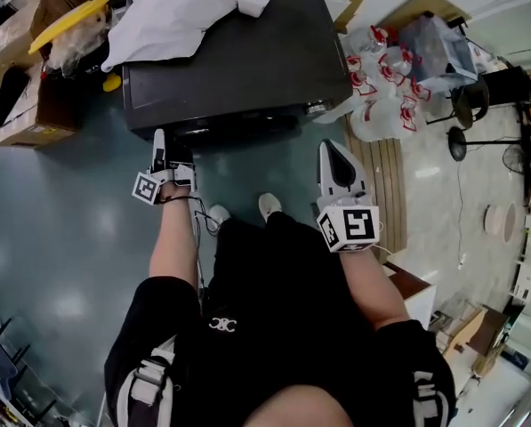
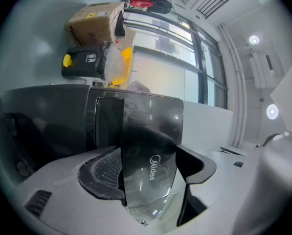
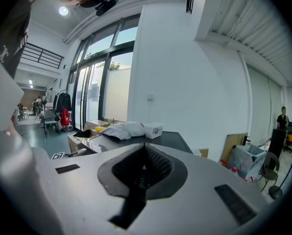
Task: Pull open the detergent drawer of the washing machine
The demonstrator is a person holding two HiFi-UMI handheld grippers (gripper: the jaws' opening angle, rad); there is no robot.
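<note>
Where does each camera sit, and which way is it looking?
Head view: on the person's head, looking steeply down at the washing machine; arms, legs, left gripper and right gripper show.
Left gripper view: on that gripper, facing the detergent drawer held between its jaws.
Right gripper view: on that gripper, looking across the machine's top; shut jaws show.
Shared: head and right gripper views both see the white bags.

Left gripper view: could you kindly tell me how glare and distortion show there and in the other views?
Left gripper view: fisheye bending, dark corners, reflections across the glossy dark drawer front. Right gripper view: same bending, bright windows, no blur. Head view: pale glare patches on the teal floor, edges curved.
</note>
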